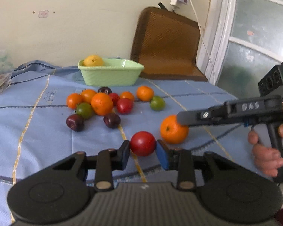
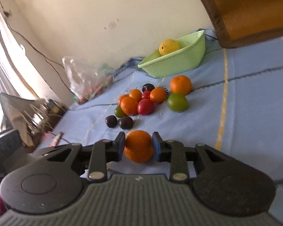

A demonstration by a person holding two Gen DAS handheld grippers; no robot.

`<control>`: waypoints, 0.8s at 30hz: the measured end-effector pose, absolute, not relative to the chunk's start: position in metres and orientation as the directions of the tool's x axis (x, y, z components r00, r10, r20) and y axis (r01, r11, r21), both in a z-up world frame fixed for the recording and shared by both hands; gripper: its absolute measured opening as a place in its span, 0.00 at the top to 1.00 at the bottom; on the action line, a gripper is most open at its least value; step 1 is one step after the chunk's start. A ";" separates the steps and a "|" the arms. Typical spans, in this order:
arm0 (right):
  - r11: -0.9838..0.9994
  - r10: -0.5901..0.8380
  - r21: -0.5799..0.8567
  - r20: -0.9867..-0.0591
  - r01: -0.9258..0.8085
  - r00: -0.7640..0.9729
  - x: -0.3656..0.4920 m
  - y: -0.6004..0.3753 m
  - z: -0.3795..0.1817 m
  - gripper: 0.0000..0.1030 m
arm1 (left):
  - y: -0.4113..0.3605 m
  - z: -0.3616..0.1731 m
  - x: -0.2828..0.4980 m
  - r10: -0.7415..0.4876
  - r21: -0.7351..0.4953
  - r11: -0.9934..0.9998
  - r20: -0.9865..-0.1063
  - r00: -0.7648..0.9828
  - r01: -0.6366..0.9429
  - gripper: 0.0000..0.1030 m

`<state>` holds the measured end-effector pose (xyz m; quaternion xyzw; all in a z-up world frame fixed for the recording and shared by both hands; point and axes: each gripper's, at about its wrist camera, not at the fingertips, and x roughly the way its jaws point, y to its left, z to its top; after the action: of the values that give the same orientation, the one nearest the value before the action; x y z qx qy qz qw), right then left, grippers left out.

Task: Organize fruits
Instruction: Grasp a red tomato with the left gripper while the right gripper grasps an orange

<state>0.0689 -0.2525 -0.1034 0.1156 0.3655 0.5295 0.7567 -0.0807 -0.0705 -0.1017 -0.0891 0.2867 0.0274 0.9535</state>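
Note:
My left gripper [image 1: 143,148] is shut on a red fruit [image 1: 142,143] just above the blue cloth. My right gripper [image 2: 139,146] is shut on an orange [image 2: 138,146]; the same orange [image 1: 173,129] shows in the left wrist view with a right finger [image 1: 186,117] against it. A pile of orange, red, green and dark purple fruits [image 1: 101,103] lies mid-table, also in the right wrist view [image 2: 145,101]. A light green basket [image 1: 111,73] at the back holds a yellow fruit [image 1: 93,60]; both show in the right wrist view [image 2: 179,64], [image 2: 168,46].
A brown woven chair back [image 1: 166,45] stands behind the table at the right. A clear plastic bag [image 2: 86,81] lies at the far left by the wall. A white cable [image 1: 200,30] hangs down the wall. Clutter with sticks [image 2: 35,120] sits left of the table.

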 end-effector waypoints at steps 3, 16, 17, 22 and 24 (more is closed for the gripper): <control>0.486 0.853 0.476 -0.441 -0.733 0.279 0.061 -0.260 -0.098 0.53 | -0.070 -0.105 -0.076 0.011 -0.151 0.982 -0.571 0.821 -0.118 0.70; 0.444 0.815 0.133 -0.472 -0.886 0.337 0.018 -0.235 -0.101 0.29 | -0.078 -0.104 -0.072 0.047 -0.101 0.986 -0.584 0.810 -0.130 0.57; 0.448 0.808 0.119 -0.479 -0.886 0.344 0.018 -0.232 -0.102 0.29 | -0.078 -0.104 -0.073 0.051 -0.095 0.987 -0.585 0.810 -0.130 0.56; 0.460 0.786 0.069 -0.495 -0.885 0.371 0.021 -0.225 -0.105 0.30 | -0.080 -0.103 -0.085 0.090 -0.058 0.987 -0.583 0.807 -0.152 0.48; 0.452 0.790 0.065 -0.493 -0.890 0.365 0.021 -0.225 -0.106 0.30 | -0.077 -0.104 -0.091 0.101 -0.059 0.984 -0.584 0.805 -0.166 0.50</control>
<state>0.0211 -0.2255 -0.1056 -0.1068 0.2340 0.5123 0.8193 -0.0907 -0.0767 -0.1037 -0.0537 0.3039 0.0705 0.9486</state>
